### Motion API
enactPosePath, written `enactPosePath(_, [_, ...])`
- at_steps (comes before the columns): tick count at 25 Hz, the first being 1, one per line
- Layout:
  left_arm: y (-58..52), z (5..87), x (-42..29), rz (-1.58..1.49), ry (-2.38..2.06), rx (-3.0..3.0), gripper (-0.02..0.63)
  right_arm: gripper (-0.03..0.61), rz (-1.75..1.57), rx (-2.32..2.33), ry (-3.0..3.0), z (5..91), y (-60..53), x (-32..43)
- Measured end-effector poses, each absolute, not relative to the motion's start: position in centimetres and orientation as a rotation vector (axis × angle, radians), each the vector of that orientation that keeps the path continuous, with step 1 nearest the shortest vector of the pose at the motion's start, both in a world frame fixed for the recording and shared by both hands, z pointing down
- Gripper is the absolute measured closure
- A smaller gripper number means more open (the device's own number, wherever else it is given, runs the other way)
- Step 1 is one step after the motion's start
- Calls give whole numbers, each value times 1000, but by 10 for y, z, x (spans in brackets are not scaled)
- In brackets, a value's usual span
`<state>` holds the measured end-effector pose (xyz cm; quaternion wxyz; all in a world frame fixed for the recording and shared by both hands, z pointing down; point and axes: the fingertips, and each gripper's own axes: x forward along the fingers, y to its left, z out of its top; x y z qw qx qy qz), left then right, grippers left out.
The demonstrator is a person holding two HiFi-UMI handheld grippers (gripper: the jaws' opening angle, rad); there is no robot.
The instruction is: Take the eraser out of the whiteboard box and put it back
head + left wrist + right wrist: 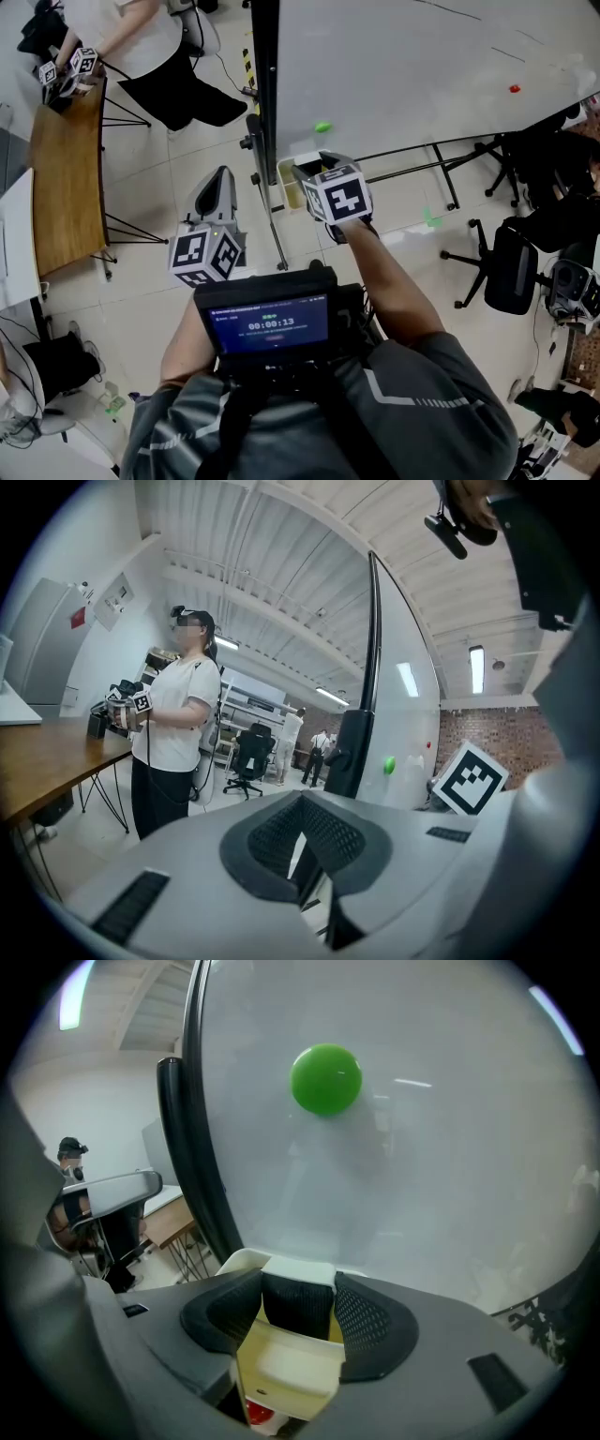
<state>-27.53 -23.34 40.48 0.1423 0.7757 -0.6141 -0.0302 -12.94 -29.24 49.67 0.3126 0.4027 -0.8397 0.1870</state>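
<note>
Gripping the eraser (298,1314) across its width, my right gripper (297,1288) stands wide apart, with both meshed pads (371,1321) against the black sides of the block. The eraser shows at lower centre of the right gripper view, at the mouth of the cream box (281,1372) that hangs on the whiteboard (422,1176). I cannot tell whether its lower end is seated in the box.

Handling, as judged:
- The eraser looks like a light block with a hard white cap on a soft dark felt body.
- The felt should yield and give good friction, so moderate force should be enough. A harder squeeze would only deform it.
- The best hold is on two opposite flanks, just under the cap, as now.
- Draw and return it straight along the box walls, since a tilted block may catch on the rim.

My left gripper (302,841) is idle at lower left of the head view, jaws together and holding nothing.
</note>
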Motion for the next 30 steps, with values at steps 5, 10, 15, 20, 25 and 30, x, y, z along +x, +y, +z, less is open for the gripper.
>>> enactPosePath(5, [-230,399,-275,-84,-1775,2249,580,308,504,1071,-2209,496,-291,-128])
enactPosePath(10, [-227,393,-277,-82,-1778,2257,580,304,500,1084,-2204,498,-290,-126])
enactPosePath(15, [-221,383,-276,-71,-1785,2268,580,276,496,1059,-2231,490,-286,-125])
enactPosePath(20, [-219,370,-278,-88,-1814,2276,580,276,468,1080,-2337,464,-288,-121])
enactPosePath(25, [-213,350,-269,-118,-1829,2297,580,276,412,1075,-2440,427,-281,-116])
enactPosePath(30, [-208,326,-258,-153,-1842,2334,580,283,372,1023,-2644,378,-263,-110])
